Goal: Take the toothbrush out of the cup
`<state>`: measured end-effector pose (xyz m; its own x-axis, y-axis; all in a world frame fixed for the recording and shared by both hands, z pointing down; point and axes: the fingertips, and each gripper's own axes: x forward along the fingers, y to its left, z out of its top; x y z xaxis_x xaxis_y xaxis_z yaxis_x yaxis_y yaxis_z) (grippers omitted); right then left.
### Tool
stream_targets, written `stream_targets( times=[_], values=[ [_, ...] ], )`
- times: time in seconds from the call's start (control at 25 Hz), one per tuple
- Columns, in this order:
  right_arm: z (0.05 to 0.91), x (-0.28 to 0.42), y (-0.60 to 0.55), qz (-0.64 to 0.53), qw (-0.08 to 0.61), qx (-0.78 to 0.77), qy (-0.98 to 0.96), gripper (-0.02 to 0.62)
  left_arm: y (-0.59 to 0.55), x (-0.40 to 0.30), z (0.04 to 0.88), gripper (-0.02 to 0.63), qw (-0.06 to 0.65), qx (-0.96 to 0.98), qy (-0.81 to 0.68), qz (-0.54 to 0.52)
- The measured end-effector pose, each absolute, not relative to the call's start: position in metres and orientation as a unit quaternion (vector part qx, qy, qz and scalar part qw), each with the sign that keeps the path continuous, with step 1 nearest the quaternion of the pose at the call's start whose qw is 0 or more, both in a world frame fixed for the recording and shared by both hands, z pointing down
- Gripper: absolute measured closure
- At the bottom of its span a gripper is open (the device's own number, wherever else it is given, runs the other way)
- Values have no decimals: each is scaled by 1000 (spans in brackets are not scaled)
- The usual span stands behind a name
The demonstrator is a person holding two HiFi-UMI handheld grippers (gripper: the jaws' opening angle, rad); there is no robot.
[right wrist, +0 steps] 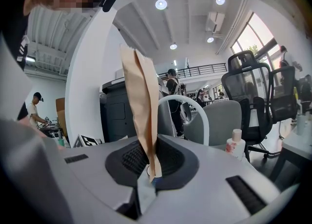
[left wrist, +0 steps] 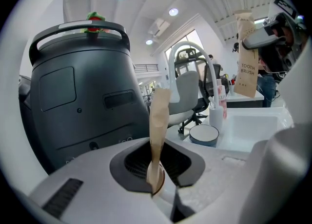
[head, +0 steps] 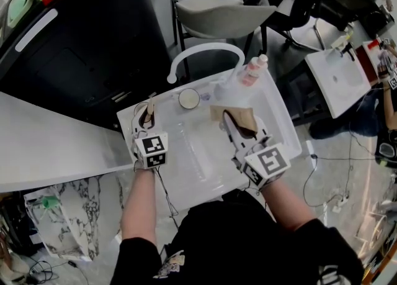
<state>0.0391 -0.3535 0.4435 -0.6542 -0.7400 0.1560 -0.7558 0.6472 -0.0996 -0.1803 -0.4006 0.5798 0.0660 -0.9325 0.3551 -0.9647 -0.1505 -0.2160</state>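
My left gripper [head: 147, 116] hovers over the left rim of a white sink [head: 192, 161]. It is shut on a narrow tan strip [left wrist: 158, 135] that stands up between the pads; I cannot tell whether it is paper or wood. Over the sink's right half, my right gripper [head: 232, 122] is shut on a brown paper packet [head: 242, 118]. The same packet [left wrist: 246, 57], printed TOOTH BRUSH, shows at the upper right of the left gripper view and rises from the jaws as a tall packet [right wrist: 141, 101] in the right gripper view. A round white cup [head: 189, 98] with a blue rim [left wrist: 204, 134] sits on the sink's back ledge.
A white arched faucet [head: 205, 51] curves over the back of the sink, with a pink-and-white bottle [head: 253, 71] beside it. A big black machine [head: 80, 48] stands at the left and a grey chair [head: 220, 13] behind. Another white basin [head: 338, 79] is at the right.
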Motion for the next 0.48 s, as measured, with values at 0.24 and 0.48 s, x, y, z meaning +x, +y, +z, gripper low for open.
stream_targets(
  times=[0.24, 0.48],
  values=[
    [437, 40, -351, 72, 43, 410, -908, 569, -396, -176, 551, 566, 24, 731, -656, 184],
    [428, 37, -345, 65, 36, 405, -911, 569, -388, -173, 510, 568, -4, 733, -662, 156]
  ],
)
